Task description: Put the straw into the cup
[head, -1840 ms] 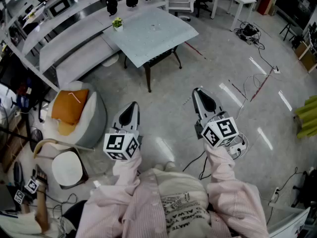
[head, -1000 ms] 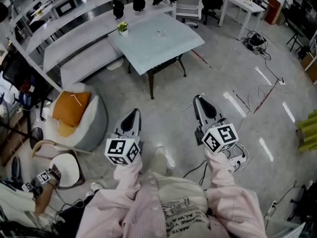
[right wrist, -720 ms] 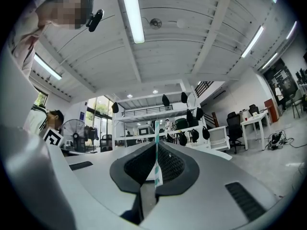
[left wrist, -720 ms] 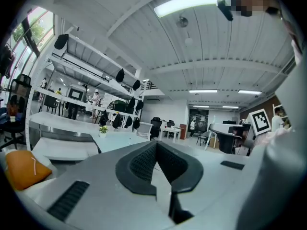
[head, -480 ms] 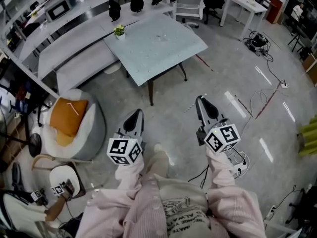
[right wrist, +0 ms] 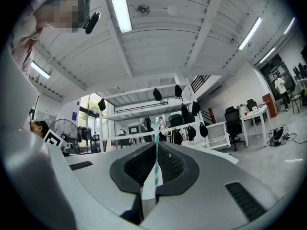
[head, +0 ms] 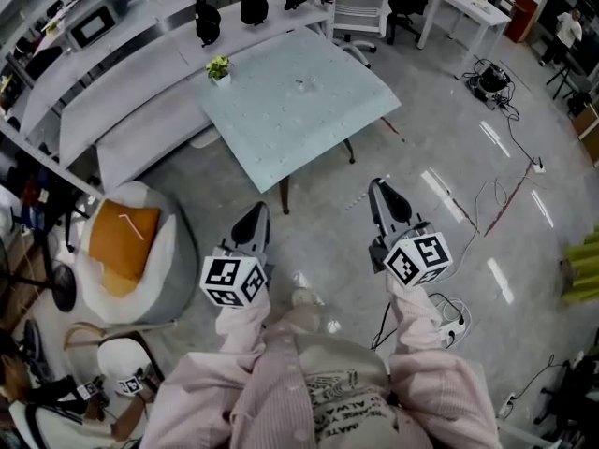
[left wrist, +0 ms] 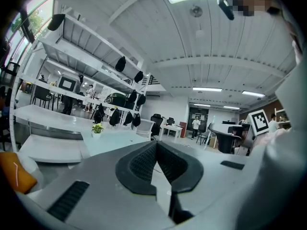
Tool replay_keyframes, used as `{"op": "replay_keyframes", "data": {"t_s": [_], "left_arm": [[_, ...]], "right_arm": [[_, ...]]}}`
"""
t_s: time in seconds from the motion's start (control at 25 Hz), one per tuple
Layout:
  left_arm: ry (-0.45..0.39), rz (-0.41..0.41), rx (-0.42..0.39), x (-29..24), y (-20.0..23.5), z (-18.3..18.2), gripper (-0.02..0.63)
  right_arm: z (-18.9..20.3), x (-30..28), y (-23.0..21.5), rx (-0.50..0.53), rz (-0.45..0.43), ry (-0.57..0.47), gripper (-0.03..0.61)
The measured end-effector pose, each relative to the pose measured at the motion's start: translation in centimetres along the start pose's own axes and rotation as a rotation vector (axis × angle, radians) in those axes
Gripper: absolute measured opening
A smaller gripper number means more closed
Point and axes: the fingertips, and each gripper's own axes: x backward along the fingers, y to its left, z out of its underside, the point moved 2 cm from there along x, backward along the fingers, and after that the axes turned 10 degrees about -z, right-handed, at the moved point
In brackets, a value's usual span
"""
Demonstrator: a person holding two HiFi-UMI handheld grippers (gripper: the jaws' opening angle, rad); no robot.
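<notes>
Right gripper view: right gripper (right wrist: 157, 145), jaws pressed together on a teal-and-white straw (right wrist: 154, 169) that stands upright between them and pokes past the tips. Left gripper view: left gripper (left wrist: 156, 145), jaws closed tip to tip, nothing between. Head view: both grippers held over grey floor (head: 449, 138), near a pale table (head: 309, 110) bearing a small potted plant (head: 218, 67).

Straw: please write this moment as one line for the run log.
left gripper shut, empty | right gripper shut on straw | straw upright between fingers | table ahead, apart from both grippers
</notes>
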Motion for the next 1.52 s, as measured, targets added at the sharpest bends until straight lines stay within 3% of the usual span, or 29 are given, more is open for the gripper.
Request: {"op": "replay_keyframes", "data": {"t_s": [0.84, 1.52], "left_arm": [[0.011, 0.014, 0.014, -10.9, 5.4, -1.4, 0.000], [0.041, -0.041, 0.069, -25.9, 8.9, -3.7, 0.000]], "right_arm": [[1.6, -10.2, -6.7, -0.022, 0.038, -0.003, 0.009], [1.1, -23.2, -18.4, -0.054, 0.003, 0.031, 0.009]]}}
